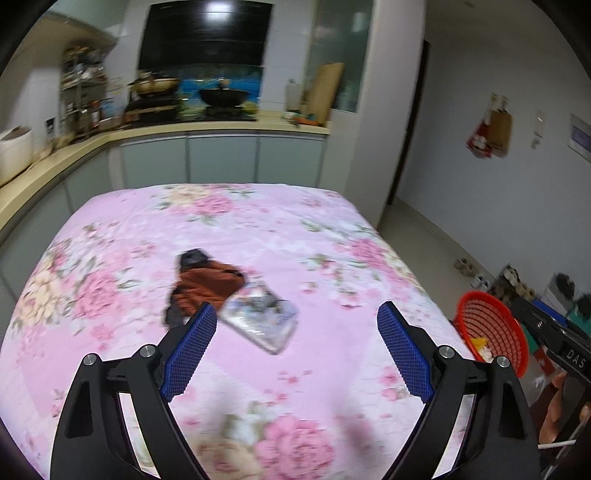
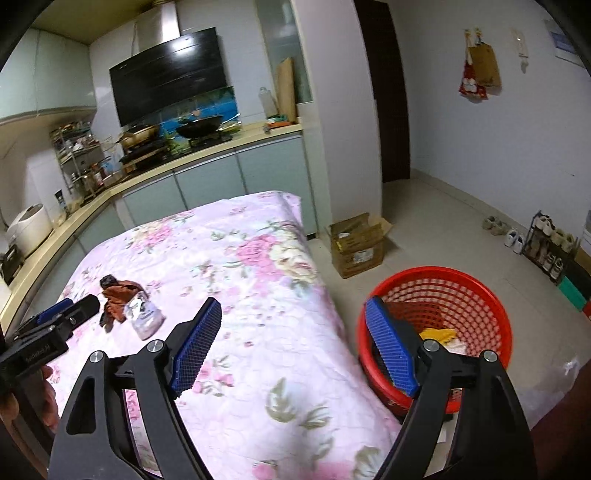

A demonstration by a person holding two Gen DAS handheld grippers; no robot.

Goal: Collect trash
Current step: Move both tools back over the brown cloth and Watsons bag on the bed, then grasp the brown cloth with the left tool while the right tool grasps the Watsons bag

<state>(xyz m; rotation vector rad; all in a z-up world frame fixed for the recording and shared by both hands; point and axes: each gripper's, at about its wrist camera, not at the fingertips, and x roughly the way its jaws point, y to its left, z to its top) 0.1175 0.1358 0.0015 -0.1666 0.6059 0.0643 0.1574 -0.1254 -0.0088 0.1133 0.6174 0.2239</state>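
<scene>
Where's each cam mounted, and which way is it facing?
Left wrist: on the left tongs, open, facing the floral table with brown wrapper and clear packet; right tongs' body at the right edge.
Right wrist: on the right tongs, open, over the table edge and red basket; left tongs at left.
Shared: table, wrappers, basket, kitchen counter.

Your left wrist view is smeared by motion: the rust-brown wrapper (image 1: pixel 207 286) and clear plastic packet (image 1: pixel 260 314) lose their edges, and the wall bags (image 1: pixel 491 127) streak. Your right wrist view is much sharper. Both are lit by cool, fairly dim indoor light; a ceiling lamp glares white on the black range hood (image 1: pixel 207 35). Shadows on the floral cloth (image 2: pixel 258 332) are soft. Fisheye bending curves the counter (image 1: pixel 55 158), and the corners go black.
</scene>
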